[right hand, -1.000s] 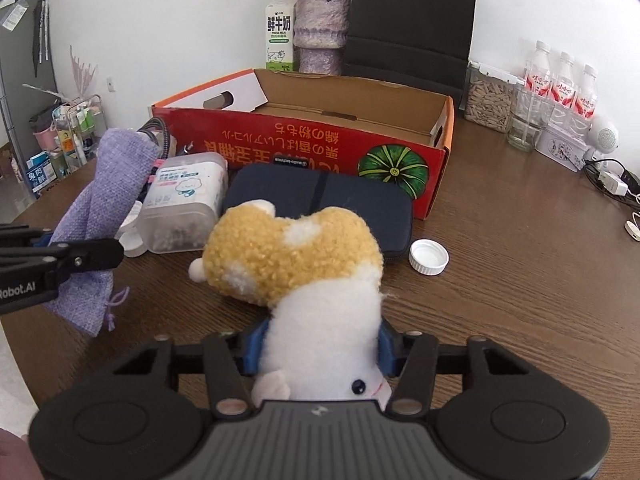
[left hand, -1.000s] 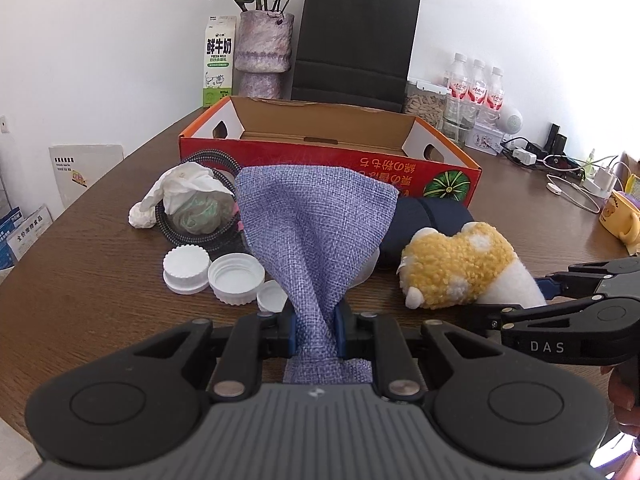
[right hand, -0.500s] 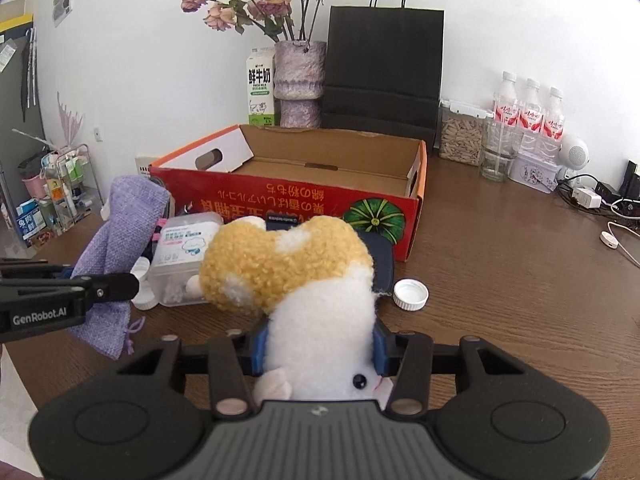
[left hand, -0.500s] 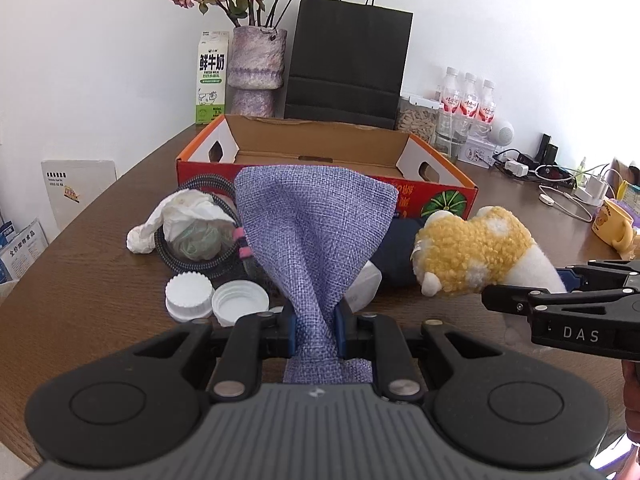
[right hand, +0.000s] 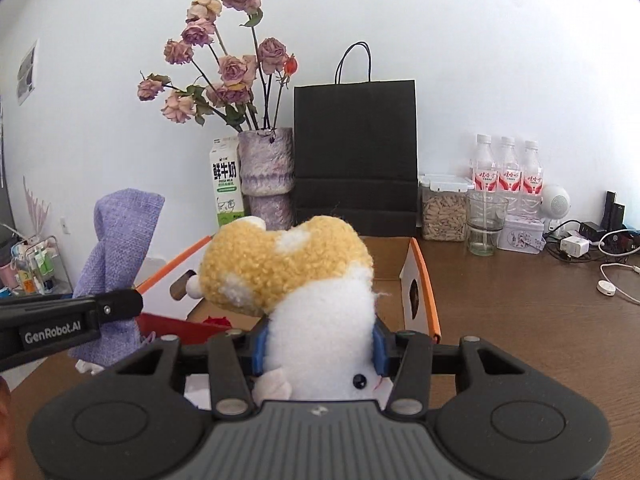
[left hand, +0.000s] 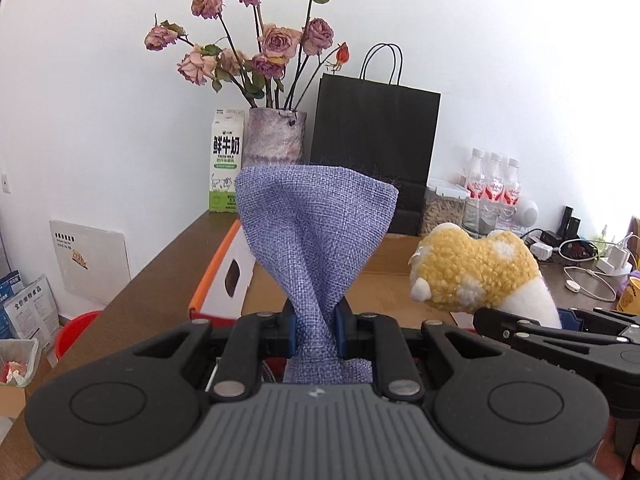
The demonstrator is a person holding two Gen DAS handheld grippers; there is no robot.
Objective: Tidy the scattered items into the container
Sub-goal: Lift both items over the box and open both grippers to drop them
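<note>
My left gripper point(left hand: 314, 330) is shut on a purple woven cloth pouch point(left hand: 316, 236) and holds it up in front of the open red and orange cardboard box point(left hand: 218, 276). My right gripper point(right hand: 318, 344) is shut on a yellow and white plush toy point(right hand: 304, 280) and holds it over the near edge of the same box point(right hand: 424, 280). The pouch also shows at the left of the right wrist view point(right hand: 120, 240), and the toy at the right of the left wrist view point(left hand: 480, 276). The items on the table below are hidden.
Behind the box stand a milk carton point(left hand: 226, 162), a vase of dried roses point(left hand: 274, 138), a black paper bag point(left hand: 374, 148), a jar point(right hand: 444, 208), a glass point(right hand: 486, 224) and three water bottles point(right hand: 508, 170). Chargers and cables point(right hand: 592, 248) lie at the right.
Both grippers have risen and moved forward toward the box with the pouch and the toy. The lids, tissue and dark case on the table have dropped out of view.
</note>
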